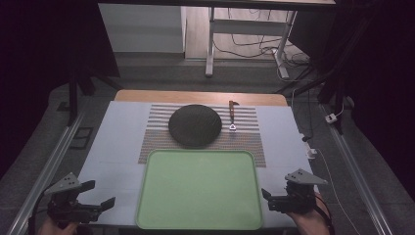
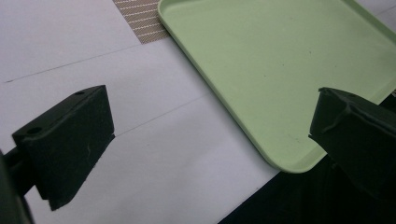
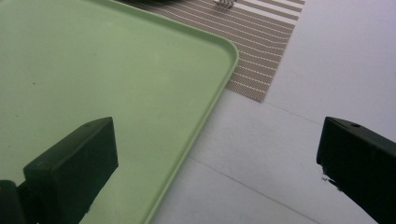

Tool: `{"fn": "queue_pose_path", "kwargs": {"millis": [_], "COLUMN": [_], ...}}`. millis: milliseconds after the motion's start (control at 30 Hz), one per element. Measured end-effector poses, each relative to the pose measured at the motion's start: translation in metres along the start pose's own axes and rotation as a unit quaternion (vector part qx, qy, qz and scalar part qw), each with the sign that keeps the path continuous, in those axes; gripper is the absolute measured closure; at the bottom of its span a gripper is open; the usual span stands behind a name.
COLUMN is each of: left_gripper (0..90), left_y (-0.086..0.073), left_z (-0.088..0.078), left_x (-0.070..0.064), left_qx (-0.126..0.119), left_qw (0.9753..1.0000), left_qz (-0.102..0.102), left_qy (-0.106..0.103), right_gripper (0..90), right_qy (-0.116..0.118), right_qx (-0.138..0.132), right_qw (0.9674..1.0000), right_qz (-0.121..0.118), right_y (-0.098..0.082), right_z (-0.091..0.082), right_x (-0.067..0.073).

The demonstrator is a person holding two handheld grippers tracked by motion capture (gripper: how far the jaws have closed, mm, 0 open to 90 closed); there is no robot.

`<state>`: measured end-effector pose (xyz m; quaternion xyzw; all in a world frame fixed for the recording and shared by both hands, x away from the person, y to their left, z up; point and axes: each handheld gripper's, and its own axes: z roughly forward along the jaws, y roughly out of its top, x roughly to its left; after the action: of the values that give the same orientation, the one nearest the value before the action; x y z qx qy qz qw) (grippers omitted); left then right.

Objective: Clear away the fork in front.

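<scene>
Left claw: spread, empty, left of tray.
Right claw: spread, empty; nearer peeler, whose long axis runs fore-aft beyond tray.

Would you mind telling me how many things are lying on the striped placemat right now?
2: a dark round plate at the mat's middle, and a small utensil beside it toward the right gripper's side. The green tray overlaps the mat's near edge.

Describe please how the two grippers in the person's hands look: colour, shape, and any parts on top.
Both the left gripper and the right gripper are black, each with two blocky, wedge-shaped fingers. Each carries a grey three-cornered plate on top. The finger faces look matte, with small holes near their upper edges. A dark cable or strap shows at the right wrist. No sleeves can be made out.
</scene>
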<state>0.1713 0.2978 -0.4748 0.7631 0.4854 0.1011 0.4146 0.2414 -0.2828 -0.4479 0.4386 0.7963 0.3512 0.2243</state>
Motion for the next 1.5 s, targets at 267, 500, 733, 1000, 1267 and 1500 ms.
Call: {"fn": "queue_pose_path", "kwargs": {"millis": [267,500,733,1000,1267,1500], "left_gripper": [0.0,0.0,0.0,0.0,0.0,0.0], "left_y": [-0.001,-0.001,-0.001,-0.001,-0.001,-0.001], "left_z": [-0.001,-0.002,-0.001,-0.001,-0.001,0.000], "left_x": [0.000,0.000,0.000,0.000,0.000,0.001], "left_qx": [-0.001,-0.002,0.000,0.001,0.002,0.004], "left_qw": [1.0000,1.0000,1.0000,1.0000,1.0000,1.0000], "left_qz": [0.000,0.000,0.001,0.002,0.002,0.002], "left_qy": [0.002,0.003,0.001,0.001,0.000,-0.002], "right_gripper": [0.6,0.6,0.6,0.6,0.8,0.8], "right_qy": [0.031,0.043,0.043,0.047,0.050,0.029], "right_qx": [0.001,0.003,0.014,0.012,0.023,0.036], "right_qw": [0.9994,0.9989,0.9980,0.9970,0.9954,0.9960], "right_qz": [-0.012,-0.020,-0.044,-0.060,-0.078,-0.076], "right_y": [0.012,0.019,0.032,0.046,0.058,0.072], "right_z": [0.013,0.024,0.038,0.054,0.071,0.093], "right_x": [0.002,0.005,0.010,0.013,0.013,0.007]}}
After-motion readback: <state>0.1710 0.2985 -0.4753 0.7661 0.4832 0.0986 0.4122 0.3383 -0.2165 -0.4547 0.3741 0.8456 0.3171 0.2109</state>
